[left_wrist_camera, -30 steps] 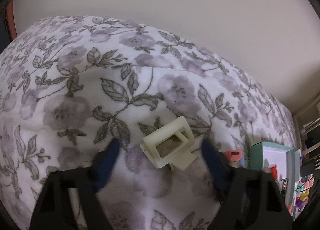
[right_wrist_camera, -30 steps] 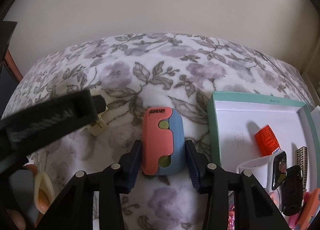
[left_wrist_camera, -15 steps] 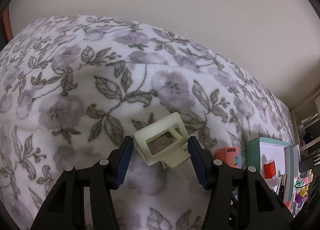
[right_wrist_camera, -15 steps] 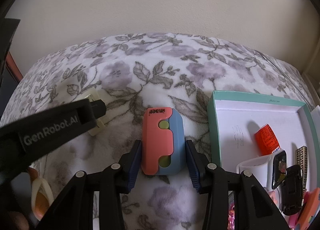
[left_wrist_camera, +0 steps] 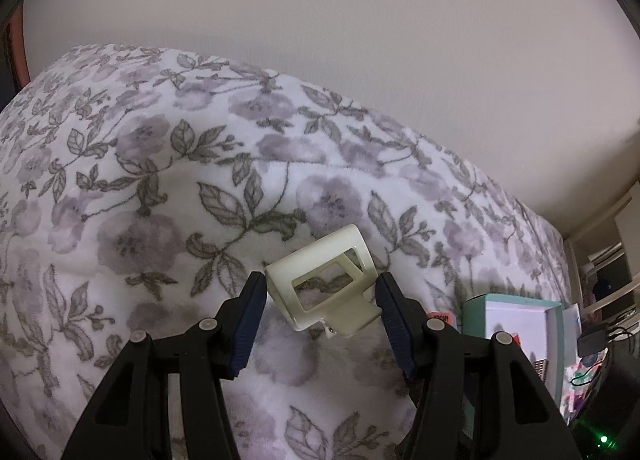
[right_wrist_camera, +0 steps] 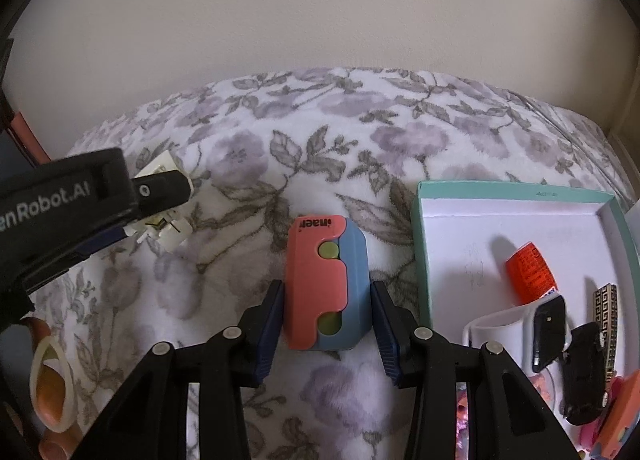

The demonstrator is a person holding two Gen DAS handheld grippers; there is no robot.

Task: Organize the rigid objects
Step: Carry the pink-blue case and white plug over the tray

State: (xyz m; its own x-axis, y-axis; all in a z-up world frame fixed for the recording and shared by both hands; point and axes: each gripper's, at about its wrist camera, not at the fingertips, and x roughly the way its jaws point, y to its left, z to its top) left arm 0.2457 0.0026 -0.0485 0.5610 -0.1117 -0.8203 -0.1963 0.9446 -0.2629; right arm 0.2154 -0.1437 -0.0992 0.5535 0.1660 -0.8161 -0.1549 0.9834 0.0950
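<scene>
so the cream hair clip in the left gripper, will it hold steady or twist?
The hair clip looks like rigid, hollow plastic, so probably light. The left gripper pinches it only at its corners, tilted, so it may pivot. The glossy surface could slip.

My left hand-held gripper [left_wrist_camera: 320, 302] is matte black plastic: two angular, open-framed fingers [left_wrist_camera: 240, 320] lined with ribbed dark-blue pads, each finger carrying two round silver screw heads. My right hand-held gripper [right_wrist_camera: 326, 310] is built the same. At nine o'clock in the right view, the left one's black side bears white lettering ending "enRobot.AI".
</scene>
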